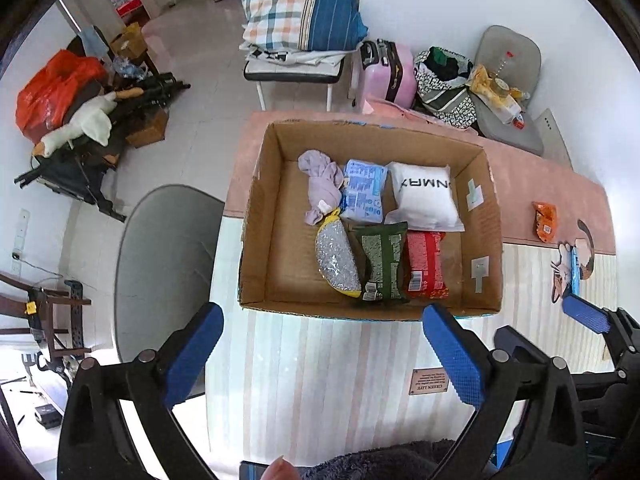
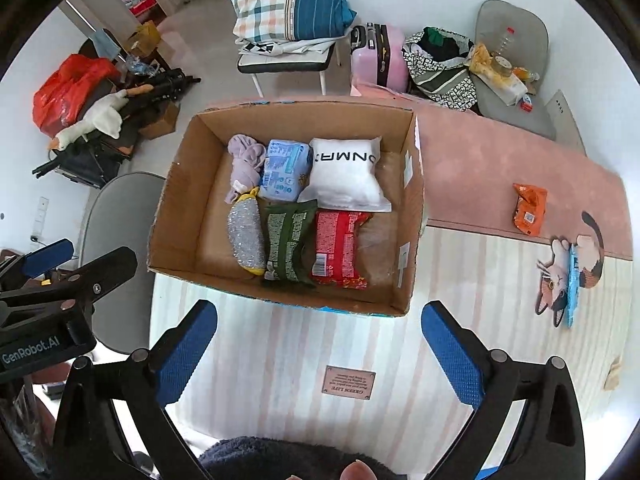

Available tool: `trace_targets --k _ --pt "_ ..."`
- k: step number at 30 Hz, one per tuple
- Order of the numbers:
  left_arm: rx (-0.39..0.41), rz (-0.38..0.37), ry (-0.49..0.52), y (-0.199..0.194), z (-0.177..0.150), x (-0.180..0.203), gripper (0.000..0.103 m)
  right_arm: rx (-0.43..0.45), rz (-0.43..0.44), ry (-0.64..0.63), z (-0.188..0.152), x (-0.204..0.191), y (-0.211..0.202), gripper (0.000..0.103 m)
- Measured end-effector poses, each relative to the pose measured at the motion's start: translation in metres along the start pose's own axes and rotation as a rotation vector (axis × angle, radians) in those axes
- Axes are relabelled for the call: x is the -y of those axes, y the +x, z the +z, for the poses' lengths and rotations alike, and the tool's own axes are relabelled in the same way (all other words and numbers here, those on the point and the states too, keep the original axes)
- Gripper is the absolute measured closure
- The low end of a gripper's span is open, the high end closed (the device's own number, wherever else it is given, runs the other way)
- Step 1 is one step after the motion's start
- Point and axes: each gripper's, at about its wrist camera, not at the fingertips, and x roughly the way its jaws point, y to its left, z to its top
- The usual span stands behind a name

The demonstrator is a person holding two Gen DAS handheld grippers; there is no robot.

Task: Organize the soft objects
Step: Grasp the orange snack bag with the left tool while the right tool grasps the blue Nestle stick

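I have both tools hanging above the near edge of the table (image 2: 280, 360): the left tool (image 1: 324, 354) spread wide with nothing between its blue pads, and the right tool (image 2: 320, 350) likewise spread and empty. Just under them a dark fuzzy sleeve (image 2: 288, 456) shows at the bottom of each view. Beyond the striped near part of the table stands the open cardboard box (image 1: 256, 216), with the soft things packed in two rows. In the near row, left to right, lie a silver sponge (image 1: 335, 262), a green packet (image 1: 380, 264) and a red packet (image 1: 425, 264), all touching. In the far row sit a lilac cloth bundle (image 1: 322, 186), a blue tissue pack (image 1: 364, 190) and a white pillow pack (image 1: 426, 196). Right of the box, well apart, an orange packet (image 2: 529, 208) lies on the pink part of the table, and nearer, a thin blue packet, I think (image 2: 573, 284), rests on a cat-shaped mat (image 2: 554, 280).
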Motion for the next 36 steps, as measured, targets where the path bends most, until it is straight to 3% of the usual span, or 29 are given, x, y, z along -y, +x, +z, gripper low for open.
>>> trace_targets --k 4,8,14,21,26,31,36 --pt "0.048 0.037 0.043 -0.017 0.008 0.024 0.001 0.016 0.067 0.035 -0.002 0.013 -0.007 0.0" --pt "0.105 0.075 0.133 -0.025 0.023 0.07 0.001 0.05 0.108 0.12 -0.004 0.053 -0.017 0.0" --pt "0.093 0.047 0.276 0.002 0.054 0.173 0.001 0.076 0.012 0.275 -0.01 0.156 -0.03 0.0" --pt "0.0 0.001 0.42 0.057 0.081 0.307 0.001 0.047 -0.138 0.465 -0.025 0.305 -0.023 0.0" --pt "-0.095 -0.031 0.472 0.11 0.098 0.388 0.001 -0.003 -0.184 0.557 -0.034 0.398 0.001 0.0" --pt "-0.223 -0.084 0.501 0.172 0.107 0.45 0.001 -0.073 -0.171 0.615 -0.036 0.461 0.039 0.0" --pt "-0.323 -0.064 0.495 0.232 0.107 0.479 0.001 -0.133 -0.14 0.651 -0.034 0.503 0.084 0.0"
